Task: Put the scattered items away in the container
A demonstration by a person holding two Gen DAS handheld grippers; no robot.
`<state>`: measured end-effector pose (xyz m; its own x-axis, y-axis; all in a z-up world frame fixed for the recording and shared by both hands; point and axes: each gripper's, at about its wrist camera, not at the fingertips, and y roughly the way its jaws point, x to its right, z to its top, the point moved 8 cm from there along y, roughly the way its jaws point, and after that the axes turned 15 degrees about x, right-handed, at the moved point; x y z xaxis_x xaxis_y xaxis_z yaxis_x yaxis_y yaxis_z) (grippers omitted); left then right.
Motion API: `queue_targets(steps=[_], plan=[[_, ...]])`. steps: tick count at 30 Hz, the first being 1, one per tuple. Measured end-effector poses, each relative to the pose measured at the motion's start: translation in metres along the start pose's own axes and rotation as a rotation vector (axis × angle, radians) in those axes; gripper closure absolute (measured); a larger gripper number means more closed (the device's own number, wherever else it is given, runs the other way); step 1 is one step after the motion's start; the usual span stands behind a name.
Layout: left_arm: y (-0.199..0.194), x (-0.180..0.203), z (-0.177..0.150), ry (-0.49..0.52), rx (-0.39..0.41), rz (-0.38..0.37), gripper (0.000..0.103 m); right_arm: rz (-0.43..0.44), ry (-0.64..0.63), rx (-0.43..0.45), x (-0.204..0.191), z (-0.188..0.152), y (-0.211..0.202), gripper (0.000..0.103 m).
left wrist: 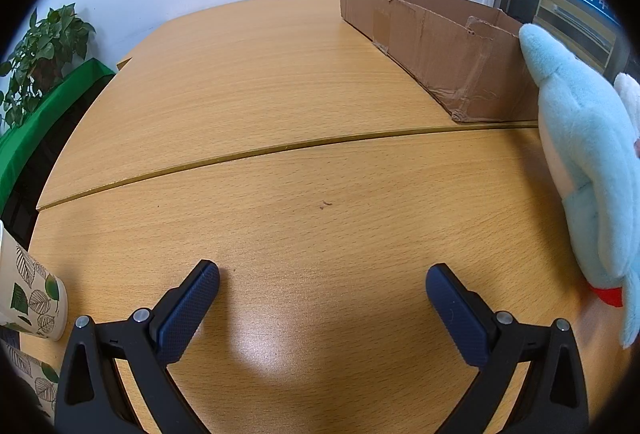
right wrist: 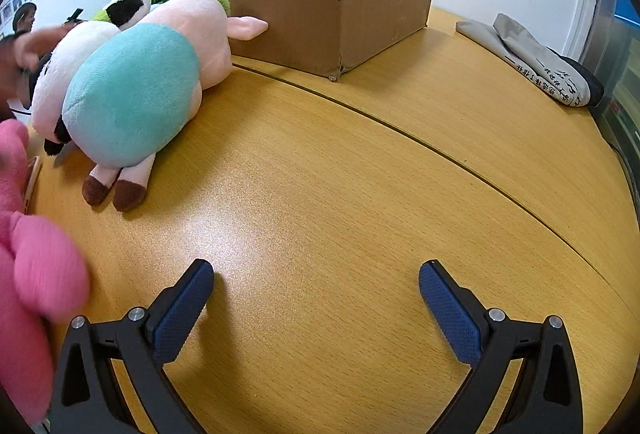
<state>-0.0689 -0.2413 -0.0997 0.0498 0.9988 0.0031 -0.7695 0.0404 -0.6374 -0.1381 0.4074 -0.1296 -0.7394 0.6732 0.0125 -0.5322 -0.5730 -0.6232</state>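
A shallow cardboard box (left wrist: 432, 42) stands at the back of the wooden table; it also shows in the right wrist view (right wrist: 320, 22). My left gripper (left wrist: 322, 284) is open and empty over bare table, with a light blue plush (left wrist: 588, 170) to its right. My right gripper (right wrist: 316, 280) is open and empty. To its left lie a pink plush with a teal body (right wrist: 136, 86), a white and black plush (right wrist: 64, 70) behind it, and a bright pink plush (right wrist: 28, 266) at the left edge.
A leaf-patterned paper cup (left wrist: 32, 294) stands at the left gripper's left. A folded grey bag (right wrist: 532, 58) lies at the back right. A potted plant (left wrist: 44, 46) and a green cloth (left wrist: 48, 114) are beyond the table's left edge.
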Motion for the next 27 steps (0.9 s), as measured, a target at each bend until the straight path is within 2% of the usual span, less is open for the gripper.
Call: queue_targets(steps=[9, 27], plan=[[-0.0069, -0.002, -0.0049, -0.103, 0.001, 0.13, 0.0, 0.0, 0.0, 0.0, -0.0013, -0.0004, -0.0007, 0.0], [-0.0082, -0.0031, -0.0037, -0.104, 0.001, 0.134, 0.0, 0.0, 0.0, 0.0, -0.0011, -0.0004, -0.0006, 0.0]])
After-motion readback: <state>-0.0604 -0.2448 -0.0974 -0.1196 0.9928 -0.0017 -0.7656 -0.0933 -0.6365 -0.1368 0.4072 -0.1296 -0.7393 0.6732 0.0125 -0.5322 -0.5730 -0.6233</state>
